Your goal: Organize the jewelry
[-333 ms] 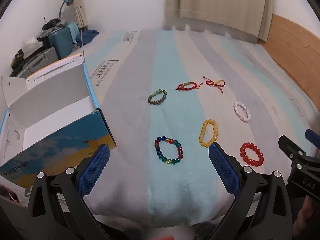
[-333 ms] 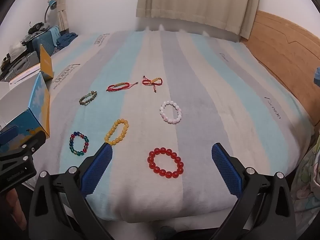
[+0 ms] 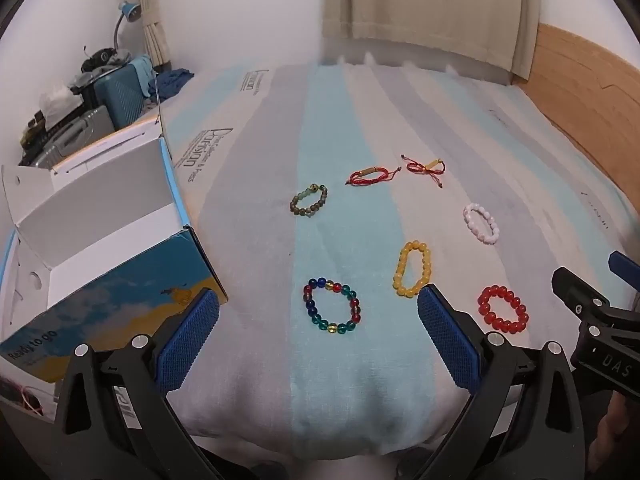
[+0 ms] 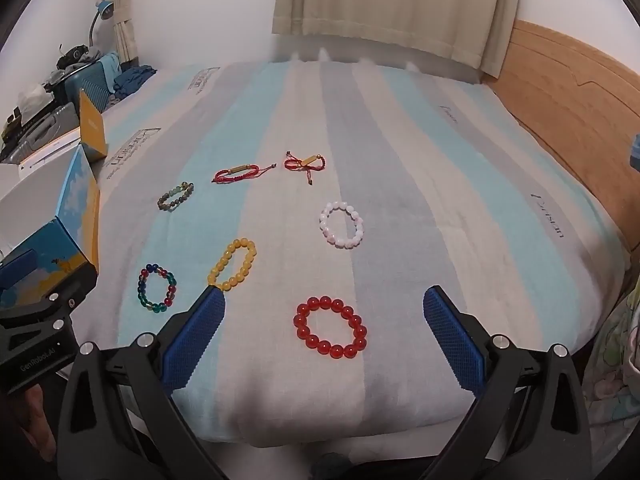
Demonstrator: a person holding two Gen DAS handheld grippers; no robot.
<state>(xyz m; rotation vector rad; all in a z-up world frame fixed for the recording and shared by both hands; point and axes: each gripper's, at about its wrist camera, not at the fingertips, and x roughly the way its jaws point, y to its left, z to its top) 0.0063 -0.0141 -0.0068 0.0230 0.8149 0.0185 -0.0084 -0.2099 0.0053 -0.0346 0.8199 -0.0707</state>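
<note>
We hover both tools at the bed's near edge, nothing shifted from a moment ago, left gripper (image 3: 318, 330) gaping empty over the multicoloured bracelet (image 3: 333, 306), right gripper (image 4: 324, 330) equally wide around the red bracelet (image 4: 331, 328), box (image 3: 120, 240) waiting, sorting not yet begun.

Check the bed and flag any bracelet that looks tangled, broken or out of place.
Nothing looks broken or spilled. Seven bracelets lie apart on the striped bedspread. Only the red cord bracelet farthest back looks untidy: its cords cross into a knot-like tangle, whereas the other red cord bracelet lies stretched out.
</note>
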